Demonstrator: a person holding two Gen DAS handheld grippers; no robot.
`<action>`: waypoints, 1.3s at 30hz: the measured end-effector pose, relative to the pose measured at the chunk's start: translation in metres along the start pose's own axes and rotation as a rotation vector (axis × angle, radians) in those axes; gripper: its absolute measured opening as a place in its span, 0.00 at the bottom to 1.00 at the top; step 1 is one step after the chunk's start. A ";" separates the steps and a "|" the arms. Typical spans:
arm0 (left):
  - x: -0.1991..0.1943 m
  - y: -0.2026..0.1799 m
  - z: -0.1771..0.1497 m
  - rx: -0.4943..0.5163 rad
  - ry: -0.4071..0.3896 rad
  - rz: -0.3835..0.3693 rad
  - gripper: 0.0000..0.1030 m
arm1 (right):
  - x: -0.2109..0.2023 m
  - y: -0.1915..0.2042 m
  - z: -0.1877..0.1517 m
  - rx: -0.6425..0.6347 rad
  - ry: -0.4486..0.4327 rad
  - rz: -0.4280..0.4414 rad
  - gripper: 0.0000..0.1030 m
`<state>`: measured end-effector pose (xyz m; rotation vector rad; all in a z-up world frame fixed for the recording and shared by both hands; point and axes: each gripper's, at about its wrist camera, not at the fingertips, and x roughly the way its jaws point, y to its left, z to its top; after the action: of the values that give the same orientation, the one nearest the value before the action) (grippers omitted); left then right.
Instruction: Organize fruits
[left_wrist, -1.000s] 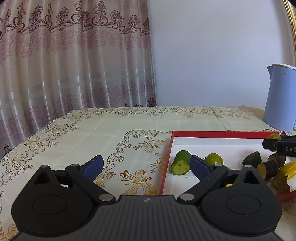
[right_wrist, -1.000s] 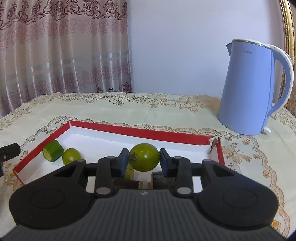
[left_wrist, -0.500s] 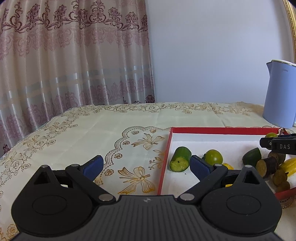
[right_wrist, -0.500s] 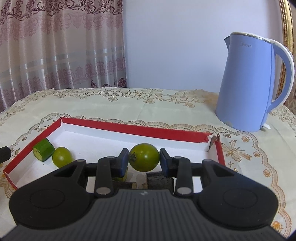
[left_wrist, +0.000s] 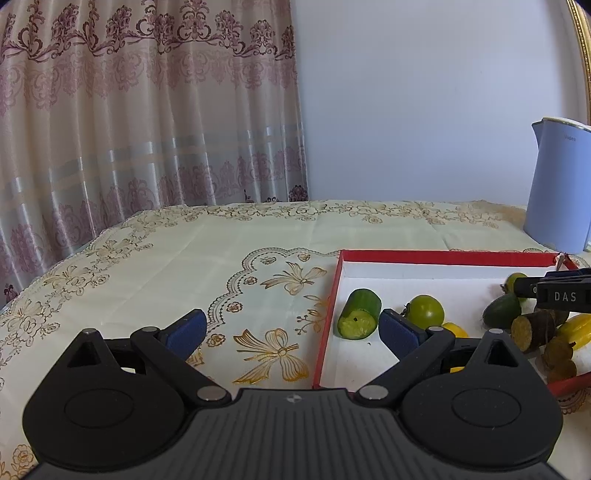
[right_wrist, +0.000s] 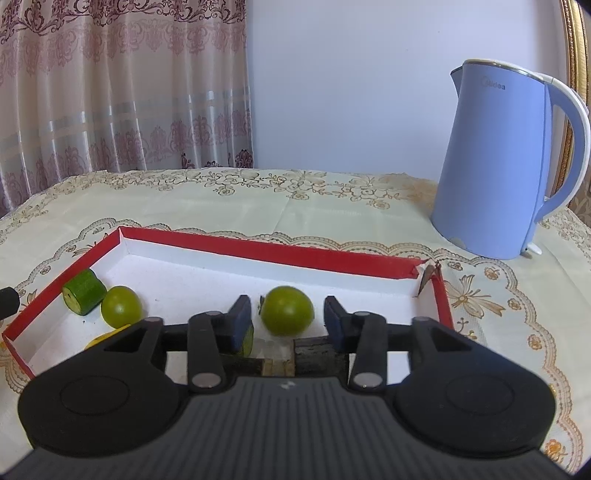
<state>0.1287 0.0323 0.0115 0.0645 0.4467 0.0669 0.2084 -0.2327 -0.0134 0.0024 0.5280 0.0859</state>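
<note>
A red-rimmed white tray (right_wrist: 266, 251) holds the fruit. My right gripper (right_wrist: 288, 319) is open; a green tomato (right_wrist: 287, 311) lies loose between its pads, apart from both. A cucumber piece (right_wrist: 84, 291) and a second green tomato (right_wrist: 122, 312) lie at the tray's left end. Dark brown pieces (right_wrist: 314, 354) sit just under the right gripper. My left gripper (left_wrist: 291, 330) is open and empty, straddling the tray's left rim (left_wrist: 328, 314). The left wrist view also shows the cucumber piece (left_wrist: 360, 314), a green tomato (left_wrist: 424, 311), brown pieces (left_wrist: 532, 330) and the right gripper's tip (left_wrist: 554, 291).
A blue electric kettle (right_wrist: 495, 166) stands behind the tray at the right. The table has a cream embroidered cloth (left_wrist: 221, 258). A patterned curtain (left_wrist: 129, 129) hangs at the back left, and the table edge runs along the left.
My right gripper has opened and let go of the green tomato, which now sits in the tray. My left gripper has stayed open and drifted slightly.
</note>
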 end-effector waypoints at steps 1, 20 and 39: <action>0.000 0.000 0.000 0.000 0.001 0.000 0.97 | 0.000 0.000 0.000 0.001 0.000 0.000 0.42; 0.005 0.002 0.000 -0.017 0.028 0.007 0.97 | -0.109 0.002 -0.013 -0.038 -0.171 0.041 0.60; -0.019 -0.018 -0.007 0.003 0.091 -0.083 0.98 | -0.154 0.006 -0.100 -0.003 -0.113 0.030 0.99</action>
<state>0.1093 0.0130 0.0121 0.0458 0.5395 -0.0120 0.0250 -0.2415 -0.0219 0.0119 0.4146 0.1156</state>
